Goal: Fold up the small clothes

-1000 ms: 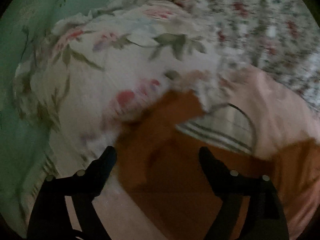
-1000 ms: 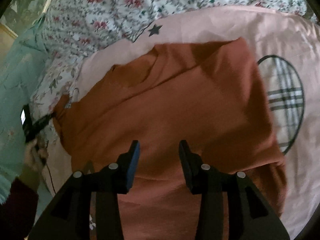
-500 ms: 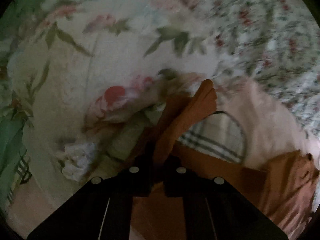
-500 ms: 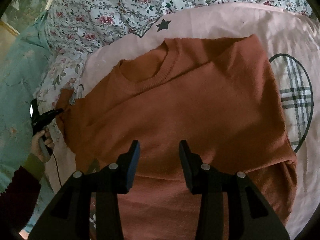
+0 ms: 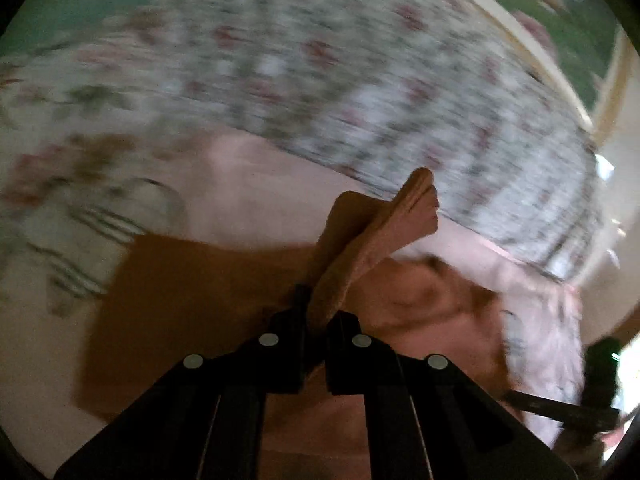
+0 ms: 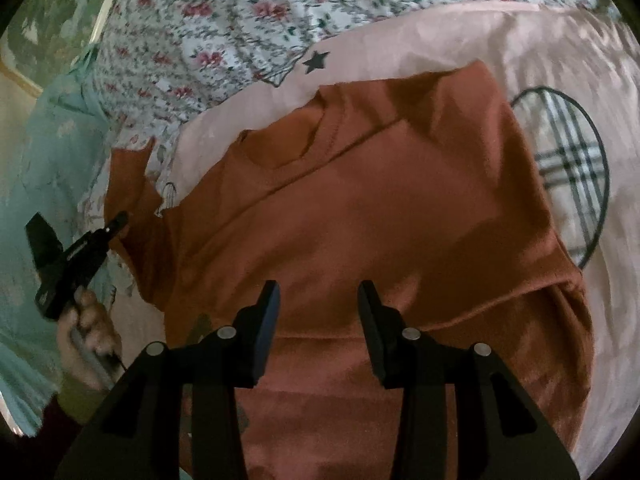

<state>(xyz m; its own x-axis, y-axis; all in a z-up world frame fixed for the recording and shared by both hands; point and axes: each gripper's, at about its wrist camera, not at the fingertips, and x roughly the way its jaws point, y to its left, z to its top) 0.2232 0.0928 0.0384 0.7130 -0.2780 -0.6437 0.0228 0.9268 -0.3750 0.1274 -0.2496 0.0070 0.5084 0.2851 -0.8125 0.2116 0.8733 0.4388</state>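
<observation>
A sleeve (image 6: 128, 176) of the rust sweater (image 6: 360, 220) is pinched by the left gripper (image 5: 318, 320). From there the body lies toward three o'clock. The right gripper (image 6: 318, 320) is held open, empty, above the hem.

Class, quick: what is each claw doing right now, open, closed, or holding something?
Left claw: closed on the sleeve of the orange top.
Right claw: open over the top, holding nothing.
</observation>
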